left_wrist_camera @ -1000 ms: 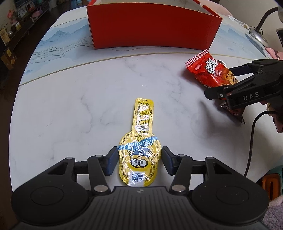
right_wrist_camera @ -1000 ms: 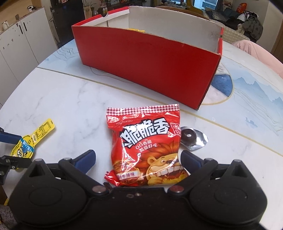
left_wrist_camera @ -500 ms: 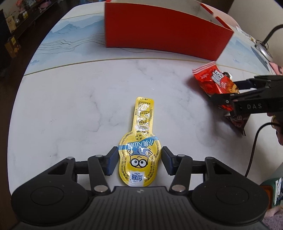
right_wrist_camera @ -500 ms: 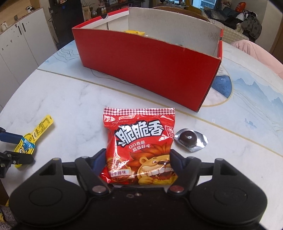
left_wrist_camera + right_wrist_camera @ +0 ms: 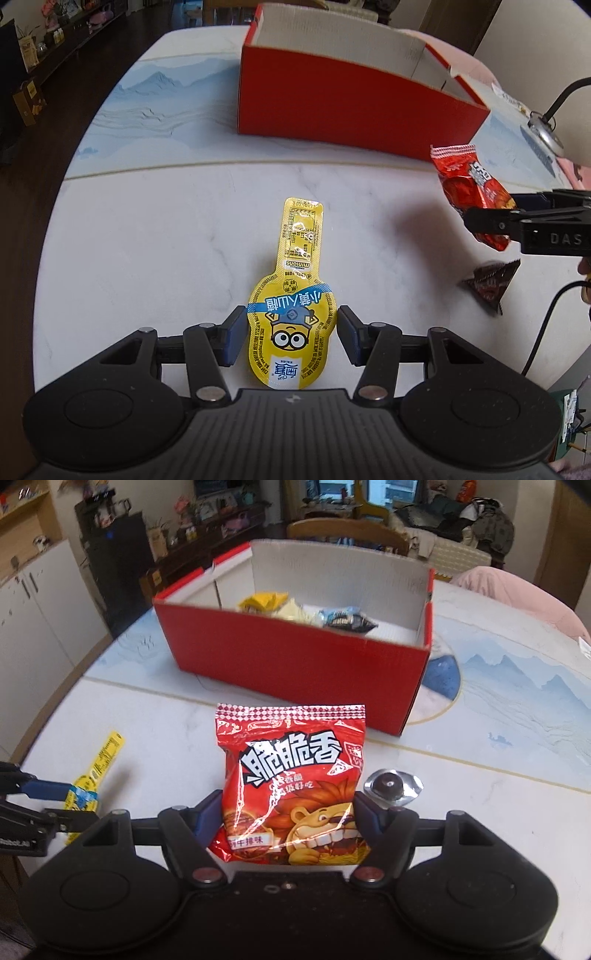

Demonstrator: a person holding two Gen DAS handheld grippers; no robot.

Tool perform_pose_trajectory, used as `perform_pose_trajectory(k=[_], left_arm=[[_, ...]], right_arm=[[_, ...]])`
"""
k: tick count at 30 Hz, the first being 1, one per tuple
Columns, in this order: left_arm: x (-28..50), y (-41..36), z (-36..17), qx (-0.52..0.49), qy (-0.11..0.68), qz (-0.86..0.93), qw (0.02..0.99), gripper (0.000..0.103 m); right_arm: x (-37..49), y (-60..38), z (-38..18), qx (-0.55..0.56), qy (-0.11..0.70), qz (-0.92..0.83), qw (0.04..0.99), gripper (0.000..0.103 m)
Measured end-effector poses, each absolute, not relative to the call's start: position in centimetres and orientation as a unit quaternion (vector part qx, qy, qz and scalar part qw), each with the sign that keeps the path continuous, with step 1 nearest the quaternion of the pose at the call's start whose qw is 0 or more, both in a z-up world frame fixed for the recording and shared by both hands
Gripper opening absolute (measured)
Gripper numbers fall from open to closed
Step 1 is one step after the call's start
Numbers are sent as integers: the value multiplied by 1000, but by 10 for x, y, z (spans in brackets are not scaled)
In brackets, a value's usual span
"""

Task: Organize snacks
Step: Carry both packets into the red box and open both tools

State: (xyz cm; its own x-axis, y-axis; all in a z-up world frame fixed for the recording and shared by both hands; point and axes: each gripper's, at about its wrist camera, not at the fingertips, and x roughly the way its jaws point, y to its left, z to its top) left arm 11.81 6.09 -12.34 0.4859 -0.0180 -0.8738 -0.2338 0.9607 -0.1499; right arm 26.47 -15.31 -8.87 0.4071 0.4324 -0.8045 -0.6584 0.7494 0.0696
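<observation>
Red snack bag [image 5: 291, 786] clamped low between right gripper [image 5: 290, 819] pads, lifted off table [image 5: 480, 794], near side of red box [image 5: 295, 664]. Yellow Minions pouch [image 5: 293, 325] in left gripper [image 5: 291, 339], pads just beside it; contact uncertain. Risk: slippery bag slides out, or snags box's near wall; small foil candy [image 5: 393, 784] left behind.

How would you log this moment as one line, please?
right gripper: shut on red snack bag, lifted | left gripper: open around yellow Minions pouch | red box: open
</observation>
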Motion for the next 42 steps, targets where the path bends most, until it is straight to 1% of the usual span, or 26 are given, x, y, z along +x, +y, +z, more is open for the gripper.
perform_pose_trajectory(k=[6,15,28,42], left_arm=[[123,70,-107,-128,489,50,862,52],[126,78,-74,-113,453,19,884,52],[136,86,-41,-90,421,-21,903,52],[176,94,0,-77,388,-13,919,52]], right_arm=[[255,-153,-69,-108,426,317,841,72],[238,-151,-35,-82,393,296,867,71],[226,-142,-4,-76,365,265,889,71],[257,-126,21,-73,336,257,903,71]])
